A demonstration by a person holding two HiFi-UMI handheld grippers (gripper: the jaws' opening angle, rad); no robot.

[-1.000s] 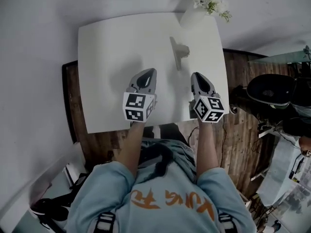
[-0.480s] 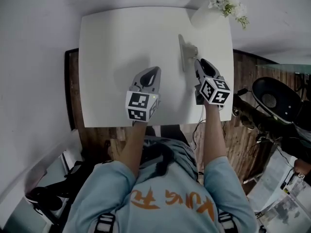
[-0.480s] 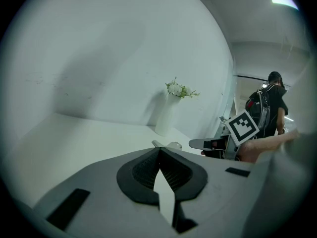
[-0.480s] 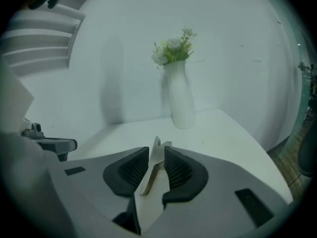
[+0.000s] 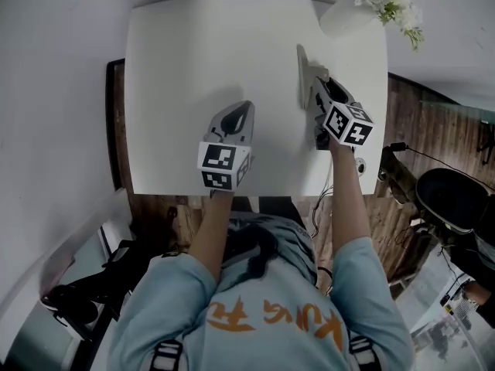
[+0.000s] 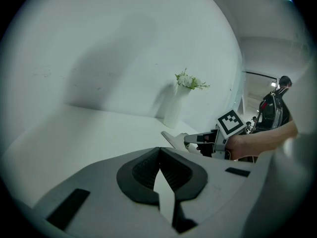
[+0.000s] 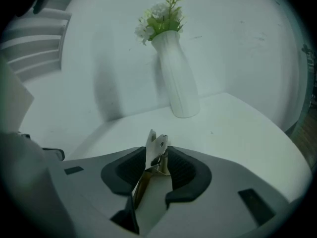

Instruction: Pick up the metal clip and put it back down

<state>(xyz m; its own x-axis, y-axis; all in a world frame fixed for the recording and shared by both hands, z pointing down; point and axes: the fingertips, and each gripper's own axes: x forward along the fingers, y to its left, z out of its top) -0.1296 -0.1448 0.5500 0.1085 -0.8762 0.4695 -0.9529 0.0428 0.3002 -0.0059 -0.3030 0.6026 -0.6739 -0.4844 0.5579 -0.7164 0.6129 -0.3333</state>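
The right claw [image 7: 154,151] is opening its jaws, and they stand wide. The clip [image 7: 158,144] is between them. Its metal plates rise upright between the two black pads [image 7: 124,171], and its lower part runs back toward the camera. The pads are very near to it on both sides; I cannot tell if they touch it.

In the head view the clip is on the white table [image 5: 193,52], at about 2 o'clock from the table's middle and near the right edge. The right claw reaches it from 5 o'clock. The right cube [image 5: 348,124] sits at the rear of this claw.

A white vase [image 7: 176,78] with flowers [image 7: 161,14] stands beyond the clip, at 12 o'clock in the right gripper view, well apart from it and close to the wall. In the head view it is at 1 o'clock from the clip, at the far right corner of the table.

The left claw [image 6: 159,151] has its jaws together. The tips meet and nothing is between them. It is over the table at 8 o'clock from the right claw, well apart, and it points toward 1 o'clock. The left cube [image 5: 223,167] is at its rear.

At 6 o'clock is the person's light blue shirt [image 5: 193,300]. A wooden floor [image 5: 402,107] shows at 3 o'clock beside the table.
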